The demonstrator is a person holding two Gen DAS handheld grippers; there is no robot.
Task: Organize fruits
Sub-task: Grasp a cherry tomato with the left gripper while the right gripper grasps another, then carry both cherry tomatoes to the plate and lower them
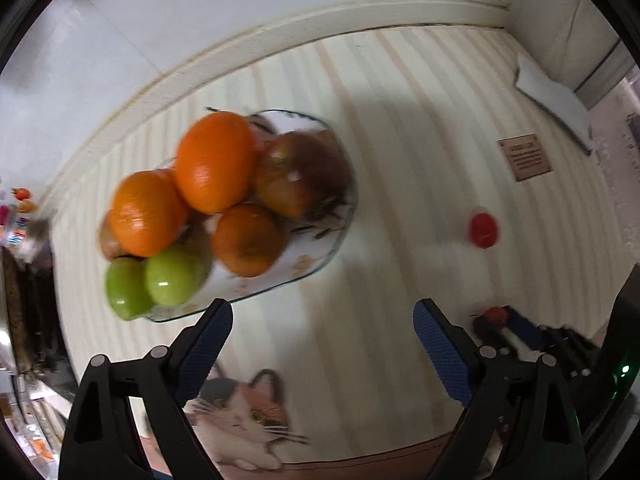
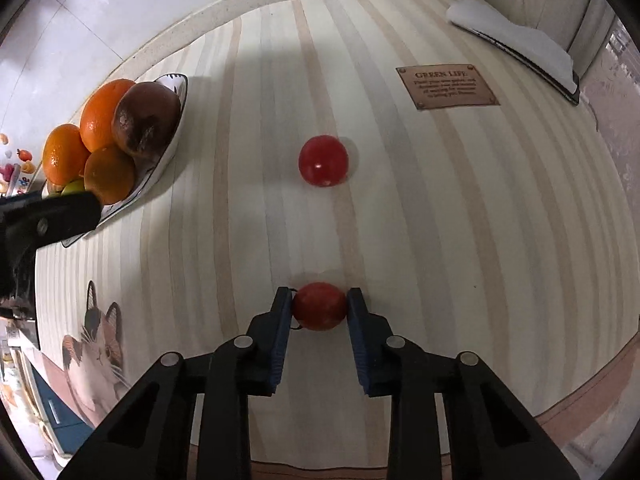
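On striped cloth [image 2: 460, 216], round glossy tomato [image 2: 319, 306] (pinched).

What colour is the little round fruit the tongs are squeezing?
Red. The fruit shows best in the right wrist view, pinched between the right tongs.

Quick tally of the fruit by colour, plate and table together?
Orange: 3, on the plate, e.g.
Green: 2
Dark brownish: 1
Red: 2, one loose on the table, one between the right gripper pads
Total: 8 visible
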